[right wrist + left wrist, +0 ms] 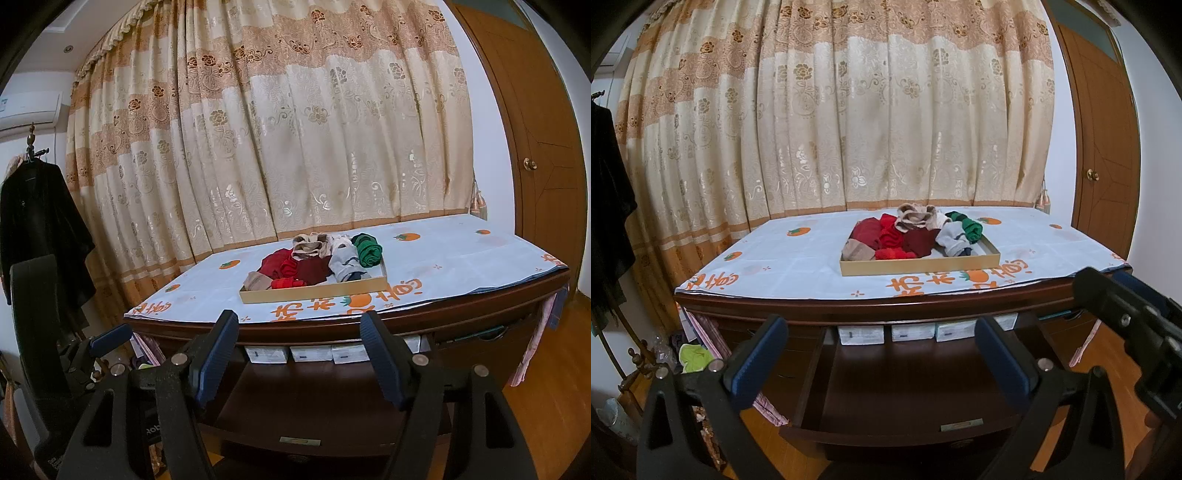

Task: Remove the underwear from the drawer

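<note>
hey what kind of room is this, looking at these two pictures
Probably a bedroom at home. A wooden dresser stands with its drawer pulled open, a tray of underwear sits on top, floor-length floral curtains hang behind, and a dark coat hangs nearby.

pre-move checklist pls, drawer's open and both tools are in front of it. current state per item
1. Drawer pulled out: ok.
2. Left tool open, nothing between its fingers: ok.
3. Right tool open, nothing held: ok.
4. Underwear left in the drawer: none on the visible floor, only white boxes at the back; near corners hidden: cannot tell.
5. Tray on the dresser top already heaped with garments, little spare room: not ok.
6. Tools clear of each other: right tool sits close by at the left view's right edge, not touching: ok.
</note>
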`<state>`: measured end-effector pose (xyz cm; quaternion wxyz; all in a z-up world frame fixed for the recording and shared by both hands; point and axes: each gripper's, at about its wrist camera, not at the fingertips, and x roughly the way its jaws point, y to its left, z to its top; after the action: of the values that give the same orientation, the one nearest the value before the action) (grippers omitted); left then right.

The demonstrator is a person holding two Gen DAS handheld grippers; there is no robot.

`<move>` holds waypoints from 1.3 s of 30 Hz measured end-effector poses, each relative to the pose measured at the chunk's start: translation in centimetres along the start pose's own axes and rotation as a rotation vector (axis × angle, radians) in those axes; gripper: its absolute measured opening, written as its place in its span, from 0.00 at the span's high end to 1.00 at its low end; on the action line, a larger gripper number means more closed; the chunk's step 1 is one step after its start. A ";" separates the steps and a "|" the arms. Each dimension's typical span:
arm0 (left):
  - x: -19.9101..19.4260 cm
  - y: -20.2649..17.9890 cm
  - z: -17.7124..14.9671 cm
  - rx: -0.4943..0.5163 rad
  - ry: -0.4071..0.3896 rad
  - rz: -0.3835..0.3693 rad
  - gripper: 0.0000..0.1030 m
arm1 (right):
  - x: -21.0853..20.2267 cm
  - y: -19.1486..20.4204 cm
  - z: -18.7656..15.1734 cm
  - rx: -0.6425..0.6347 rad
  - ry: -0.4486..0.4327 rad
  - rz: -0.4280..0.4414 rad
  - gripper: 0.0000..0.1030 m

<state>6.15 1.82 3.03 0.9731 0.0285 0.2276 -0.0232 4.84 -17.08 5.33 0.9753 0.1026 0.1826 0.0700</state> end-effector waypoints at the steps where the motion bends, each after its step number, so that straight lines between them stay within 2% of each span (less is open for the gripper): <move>1: 0.0 0.0 0.0 0.000 -0.001 0.001 0.00 | 0.0 0.0 0.0 0.001 -0.001 0.000 0.31; 28: -0.3 0.2 0.0 -0.001 -0.006 0.001 0.00 | -0.3 0.2 0.4 0.003 -0.003 0.000 0.31; 39: -0.1 0.1 0.3 -0.039 0.026 -0.061 0.00 | -0.3 0.1 0.5 0.012 0.000 -0.001 0.31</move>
<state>6.20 1.91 3.37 0.9692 0.0026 0.2417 -0.0481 4.77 -17.16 5.94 0.9747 0.1085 0.1829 0.0682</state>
